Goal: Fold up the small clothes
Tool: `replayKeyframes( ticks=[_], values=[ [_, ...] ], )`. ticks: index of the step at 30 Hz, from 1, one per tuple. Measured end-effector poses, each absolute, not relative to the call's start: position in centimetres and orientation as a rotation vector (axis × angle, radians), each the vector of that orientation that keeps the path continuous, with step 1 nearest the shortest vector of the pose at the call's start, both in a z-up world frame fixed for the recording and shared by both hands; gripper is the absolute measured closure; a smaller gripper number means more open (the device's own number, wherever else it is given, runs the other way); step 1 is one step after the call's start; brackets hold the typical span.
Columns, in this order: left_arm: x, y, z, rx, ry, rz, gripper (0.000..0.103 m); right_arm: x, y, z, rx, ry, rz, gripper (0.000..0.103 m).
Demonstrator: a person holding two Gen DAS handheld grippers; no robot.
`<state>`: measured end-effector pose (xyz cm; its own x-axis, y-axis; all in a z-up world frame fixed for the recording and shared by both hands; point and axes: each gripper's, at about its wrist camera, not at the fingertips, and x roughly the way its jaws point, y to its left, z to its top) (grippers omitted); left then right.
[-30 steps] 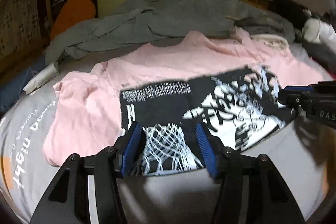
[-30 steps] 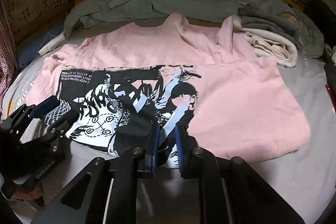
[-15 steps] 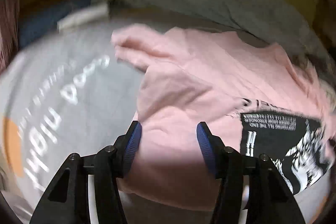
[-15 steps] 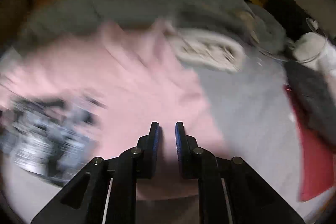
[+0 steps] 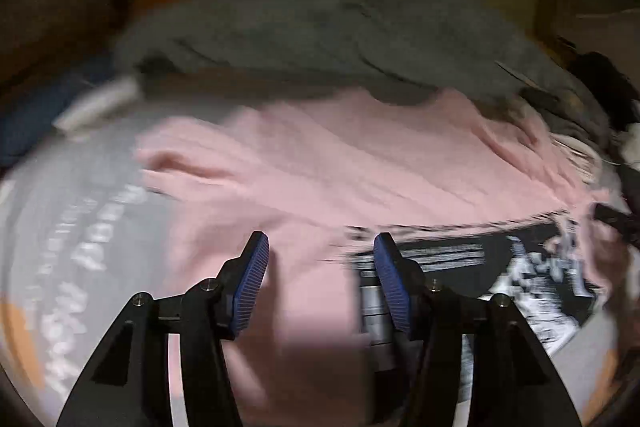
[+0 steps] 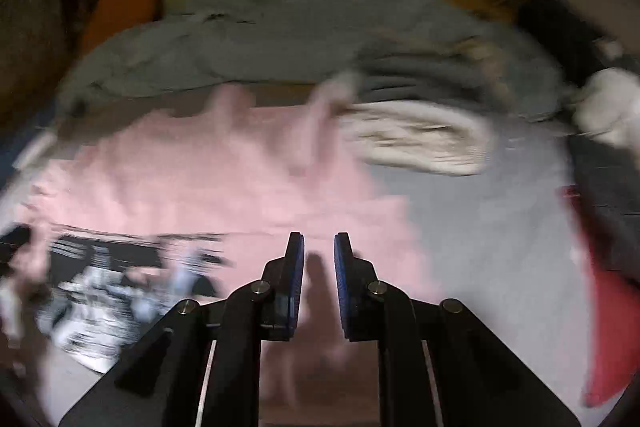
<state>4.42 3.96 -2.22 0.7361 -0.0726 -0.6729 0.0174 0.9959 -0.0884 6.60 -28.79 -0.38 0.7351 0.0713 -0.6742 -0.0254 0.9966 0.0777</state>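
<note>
A pink T-shirt [image 5: 320,179] with a black-and-white print [image 5: 520,275] lies spread on a grey bed sheet [image 5: 80,227]. My left gripper [image 5: 320,251] is open and empty above the shirt's left part, just left of the print. My right gripper [image 6: 319,247] hovers over the shirt's [image 6: 200,187] right part, with its blue pads a narrow gap apart and nothing between them. The print [image 6: 120,275] lies to its left. Both views are motion-blurred.
A grey garment [image 5: 340,27] is heaped behind the shirt. Folded cream and grey clothes [image 6: 420,143] lie at the back right. A red item [image 6: 608,339] and dark clothes [image 6: 560,23] sit at the right. An orange cushion [image 6: 120,11] is at the back left.
Both grippers let go of the shirt's lower hem and swung apart, left to the left side and right to the right side. The left view has swung back right.
</note>
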Motion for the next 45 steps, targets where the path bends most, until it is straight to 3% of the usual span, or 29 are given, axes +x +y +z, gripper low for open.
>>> replayKeyframes(
  ticks=[4,7,10,12,18,24,32,38,43,45],
  values=[
    [6.0,2.1,-3.6,-0.032,0.804,-0.058,0.049,7.7,-24.9,-1.7,0.055,0.803,0.294,0.089],
    [7.0,3.3,-4.7,-0.086,0.847,-0.035,0.047,8.3,-23.8,-2.7,-0.076,0.797,0.114,0.089],
    [6.9,5.4,-4.4,-0.116,0.824,0.010,0.056,9.4,-26.9,-3.0,0.008,0.827,0.045,0.089],
    [6.8,7.0,-4.3,-0.121,0.798,0.066,0.067,9.5,-28.5,-2.9,0.022,0.812,-0.033,0.089],
    [6.4,8.7,-5.0,-0.162,0.786,0.060,0.083,10.2,-31.0,-3.6,0.082,0.808,-0.077,0.089],
    [5.5,8.4,-4.6,-0.163,0.750,0.057,0.083,10.0,-31.5,-3.7,0.091,0.791,-0.076,0.089],
    [1.5,9.0,-1.0,-0.151,0.616,0.079,0.078,5.2,-30.8,0.3,0.100,0.672,-0.013,0.089],
    [0.0,9.5,0.3,-0.087,0.569,0.141,0.055,3.9,-32.6,2.7,0.132,0.628,-0.036,0.088],
    [-0.5,12.4,-2.5,-0.178,0.697,0.184,0.055,3.8,-36.2,1.8,0.217,0.694,-0.096,0.055],
    [-1.2,13.4,-3.8,-0.277,0.757,0.138,0.055,3.0,-38.0,0.6,0.307,0.743,-0.110,0.054]
  ],
)
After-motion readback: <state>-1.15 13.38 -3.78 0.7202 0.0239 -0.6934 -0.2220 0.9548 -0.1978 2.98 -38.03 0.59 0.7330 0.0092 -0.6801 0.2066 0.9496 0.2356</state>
